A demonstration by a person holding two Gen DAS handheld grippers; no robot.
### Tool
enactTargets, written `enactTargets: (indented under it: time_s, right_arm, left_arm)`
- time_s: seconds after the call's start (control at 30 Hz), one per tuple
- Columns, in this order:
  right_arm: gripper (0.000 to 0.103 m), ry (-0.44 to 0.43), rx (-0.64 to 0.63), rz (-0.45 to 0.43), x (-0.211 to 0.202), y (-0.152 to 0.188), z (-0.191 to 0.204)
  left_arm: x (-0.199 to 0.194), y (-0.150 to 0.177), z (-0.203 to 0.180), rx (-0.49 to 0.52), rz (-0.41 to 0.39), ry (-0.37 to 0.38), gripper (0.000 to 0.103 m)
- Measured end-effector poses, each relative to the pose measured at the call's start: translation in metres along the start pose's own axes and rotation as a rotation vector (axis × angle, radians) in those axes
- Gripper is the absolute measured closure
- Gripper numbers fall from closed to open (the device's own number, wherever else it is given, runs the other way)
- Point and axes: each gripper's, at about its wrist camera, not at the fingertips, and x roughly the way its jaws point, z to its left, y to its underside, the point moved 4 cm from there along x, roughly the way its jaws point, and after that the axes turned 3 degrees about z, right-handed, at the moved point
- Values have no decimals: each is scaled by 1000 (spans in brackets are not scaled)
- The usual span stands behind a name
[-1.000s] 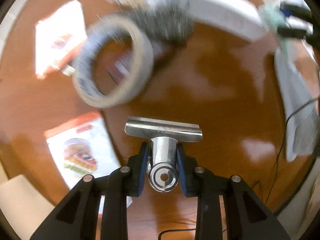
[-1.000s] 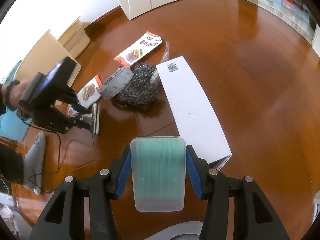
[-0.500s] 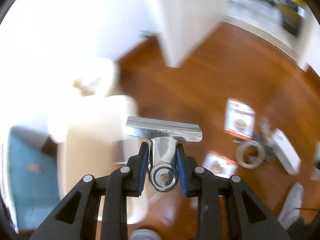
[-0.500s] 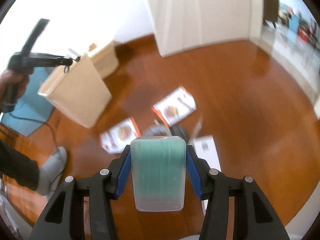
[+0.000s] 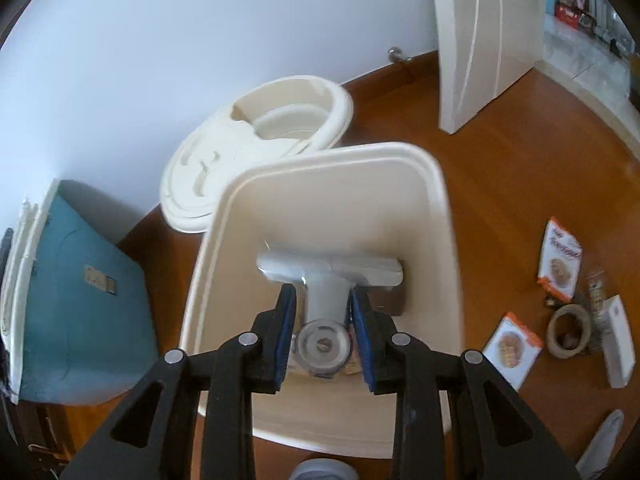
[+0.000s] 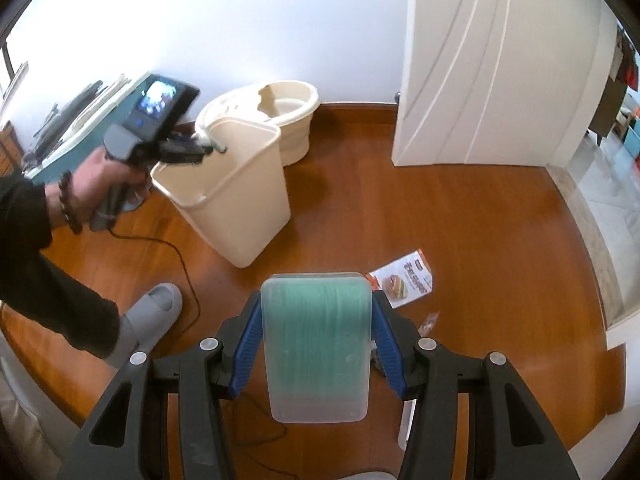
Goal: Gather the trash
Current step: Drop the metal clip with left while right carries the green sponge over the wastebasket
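My left gripper [image 5: 324,300] is shut on a metal bulldog clip [image 5: 328,268] and hangs right over the open mouth of a cream waste bin [image 5: 440,208]. The right wrist view shows that same bin [image 6: 240,200] at centre left, with a hand holding the left gripper [image 6: 216,146] at its rim. High above the floor, my right gripper [image 6: 316,308] is shut on a translucent box with green contents [image 6: 316,344], to the right of the bin and nearer than it. Two snack packets [image 5: 560,260] [image 5: 512,348], a tape roll [image 5: 568,330] and a white carton [image 5: 618,340] lie on the wooden floor.
A cream mop bucket [image 5: 260,136] stands behind the bin by the wall. A teal cabinet [image 5: 88,300] is to the left and a white door [image 6: 480,60] to the right. A grey slipper [image 6: 152,312] and a black cable [image 6: 184,264] lie beside the bin.
My left gripper rose from the floor with the clip and swung over the bin. My right gripper lifted with the green box, and the floor litter now lies far below.
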Motion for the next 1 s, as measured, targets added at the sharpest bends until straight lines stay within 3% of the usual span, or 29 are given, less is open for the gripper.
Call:
enactTargets:
  time_s: [0.03, 0.1, 0.17, 0.2, 0.37, 0.47, 0.6, 0.73, 1.0]
  right_arm:
    - [48, -3, 0, 2, -1, -6, 3]
    - [48, -8, -10, 9, -4, -20, 12]
    - [48, -7, -25, 24, -1, -33, 19]
    - [48, -6, -30, 28, 1, -38, 22]
    - [48, -33, -26, 11, 11, -82, 42]
    - [48, -40, -21, -8, 31, -125, 66]
    - [48, -77, -23, -48, 63, -179, 105]
    - [48, -103, -29, -23, 121, -220, 150]
    - [47, -81, -11, 121, 231, -236, 188]
  left_arm:
    - [1, 0, 5, -10, -2, -11, 72]
    - [0, -1, 17, -42, 10, -11, 56]
    - [-4, 0, 31, -98, 2, -12, 31]
    - [-6, 1, 37, -115, -5, -11, 30]
    - [-24, 11, 63, -212, -21, 15, 30]
    - [-36, 26, 82, -303, -17, 21, 30]
    - [-57, 78, 115, -512, 32, 15, 30]
    - [-65, 126, 123, -616, 82, -6, 30]
    - [-61, 135, 119, -631, 86, -20, 30]
